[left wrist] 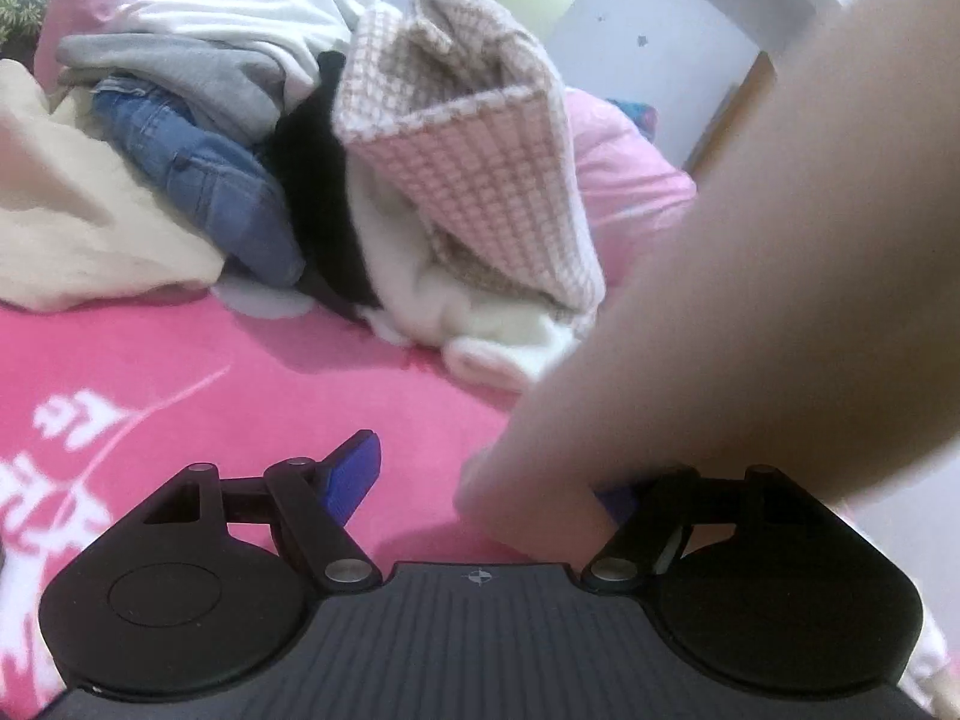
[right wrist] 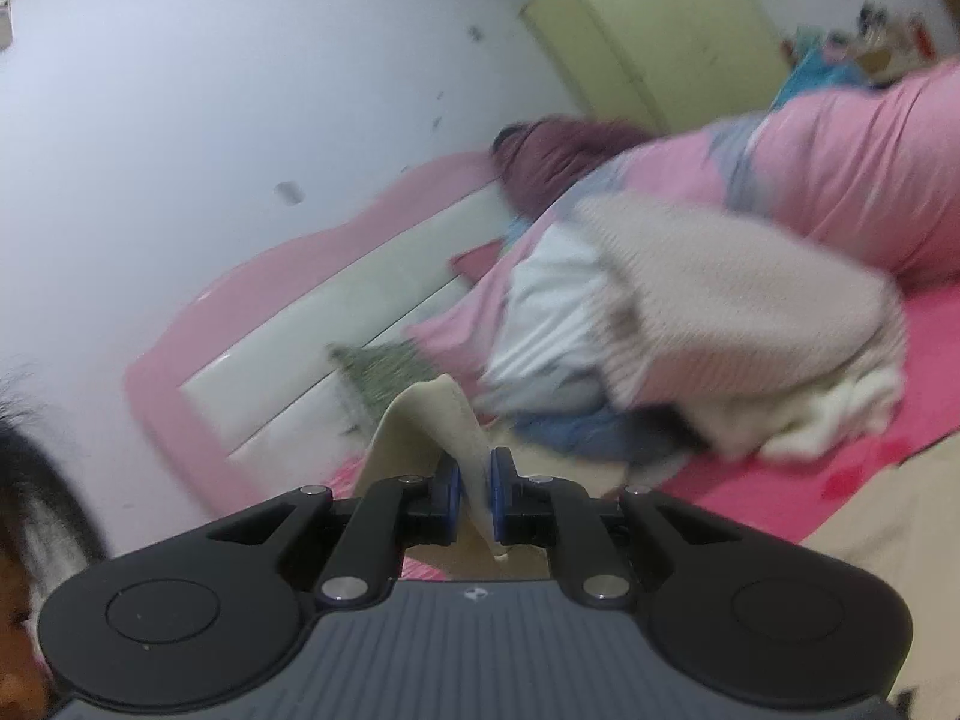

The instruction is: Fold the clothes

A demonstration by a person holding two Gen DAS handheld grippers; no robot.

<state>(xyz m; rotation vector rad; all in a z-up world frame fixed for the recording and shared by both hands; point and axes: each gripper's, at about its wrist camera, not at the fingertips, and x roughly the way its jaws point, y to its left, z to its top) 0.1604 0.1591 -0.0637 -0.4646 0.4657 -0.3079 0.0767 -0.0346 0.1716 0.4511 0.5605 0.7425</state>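
A beige garment (left wrist: 750, 240) hangs close in front of the left wrist camera and covers the right side of that view. My left gripper (left wrist: 480, 480) is open; its left blue finger (left wrist: 351, 474) shows, and the cloth hides most of the right finger. My right gripper (right wrist: 475, 495) is shut on a fold of the cream-beige garment (right wrist: 432, 420), held up above the bed. A pile of clothes (left wrist: 270, 138) lies on the pink bedsheet (left wrist: 240, 396): blue jeans (left wrist: 204, 168), a grey top, white pieces, a black piece and a pink checked garment (left wrist: 480, 180).
The pile also shows in the right wrist view (right wrist: 720, 324). A pink duvet (right wrist: 852, 168) lies behind it. A pink and white headboard (right wrist: 288, 312) stands against the white wall. A green cupboard (right wrist: 648, 24) is at the back.
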